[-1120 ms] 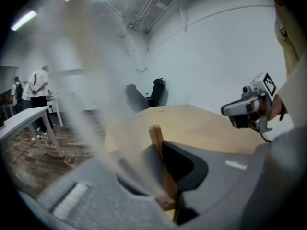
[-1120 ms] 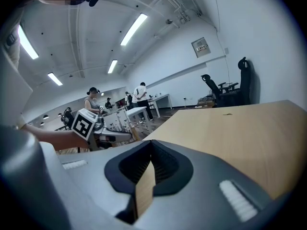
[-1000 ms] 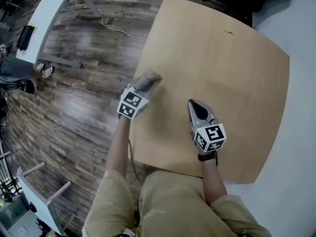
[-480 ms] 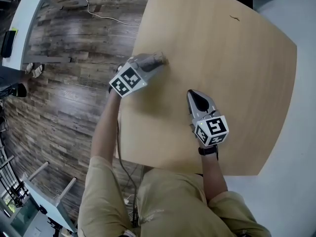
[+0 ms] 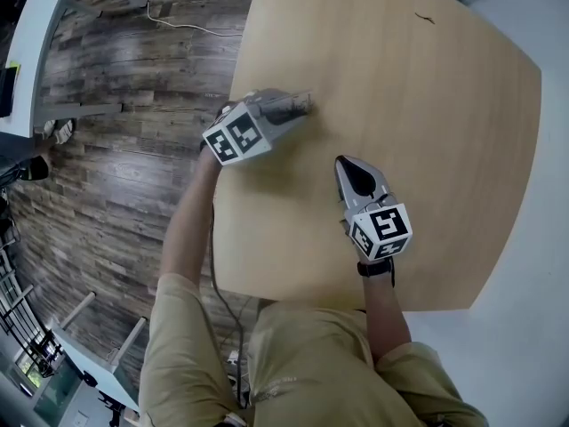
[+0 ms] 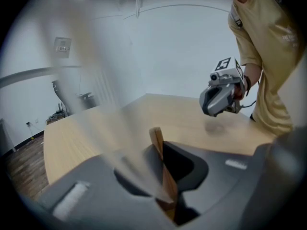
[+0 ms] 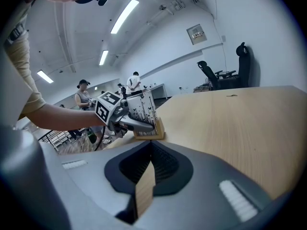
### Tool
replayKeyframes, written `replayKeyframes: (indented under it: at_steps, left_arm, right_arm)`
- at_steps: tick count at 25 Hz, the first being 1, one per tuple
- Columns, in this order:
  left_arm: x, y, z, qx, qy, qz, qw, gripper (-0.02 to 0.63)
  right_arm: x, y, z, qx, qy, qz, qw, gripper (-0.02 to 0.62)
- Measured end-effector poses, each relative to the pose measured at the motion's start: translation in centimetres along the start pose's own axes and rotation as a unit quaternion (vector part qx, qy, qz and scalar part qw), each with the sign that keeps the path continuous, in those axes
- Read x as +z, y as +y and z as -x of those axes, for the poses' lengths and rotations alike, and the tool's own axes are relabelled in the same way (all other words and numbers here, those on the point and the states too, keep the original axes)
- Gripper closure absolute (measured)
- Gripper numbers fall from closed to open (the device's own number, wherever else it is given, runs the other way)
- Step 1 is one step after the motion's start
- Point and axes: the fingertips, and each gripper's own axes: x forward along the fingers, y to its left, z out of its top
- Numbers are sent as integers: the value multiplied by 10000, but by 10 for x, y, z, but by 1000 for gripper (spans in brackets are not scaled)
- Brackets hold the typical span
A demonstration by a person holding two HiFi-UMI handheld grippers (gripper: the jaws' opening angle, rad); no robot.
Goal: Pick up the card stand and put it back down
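The card stand [image 5: 303, 105] is a small wooden block holding an upright printed card. In the right gripper view the card stand [image 7: 146, 116] has its block at the tan table's [image 5: 427, 105] surface near the left edge; I cannot tell whether it rests there. My left gripper [image 5: 298, 107] is shut on it. In the left gripper view the wooden block [image 6: 160, 152] stands between the jaws and the card is a blur. My right gripper [image 5: 348, 164] hovers over the table's near middle, jaws together, holding nothing. The left gripper view shows the right gripper [image 6: 211, 107] off to the right.
Dark wood floor lies left of the table, with a white bench [image 5: 36, 43] and a loose cable [image 5: 169, 20]. A small dark mark [image 5: 427, 18] sits at the table's far side. People and an office chair [image 7: 242, 56] stand in the room behind.
My left gripper has carried the card stand from the table's left edge farther away and rightward over the top. The right gripper has barely moved.
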Motion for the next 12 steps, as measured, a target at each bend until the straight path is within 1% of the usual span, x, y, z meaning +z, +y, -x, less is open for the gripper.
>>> replayKeyframes:
  at_steps: [1,3,5,7,8,10,12]
  left_arm:
    - [3,0,0,0,-63,39,10000,558]
    - [8,3,0,29,-116,128,9998,489]
    - [8,5,2,77,10,99,9999,469]
    - [8,5,5,114,93,136,9998,417]
    - [10,4,7,163,97,192,9996,364]
    - [12,5,12,355,104,321,9988,232]
    - [11,5,18,586,182,432,9972,193]
  right_arm:
    - [0,0,1,-1,7,2,10000,591]
    - [1,-1,2,2,11,13,10000,590]
    - [3,0,4,5,-10,25,10000,591]
    - [6,3,9,22,-39,59,10000,591]
    - [7,5,12,34,-50,89,9999,591]
    - [9,8,20,44,-66,152,9999,589]
    - [10,11,29,43,-84,194,9998,589]
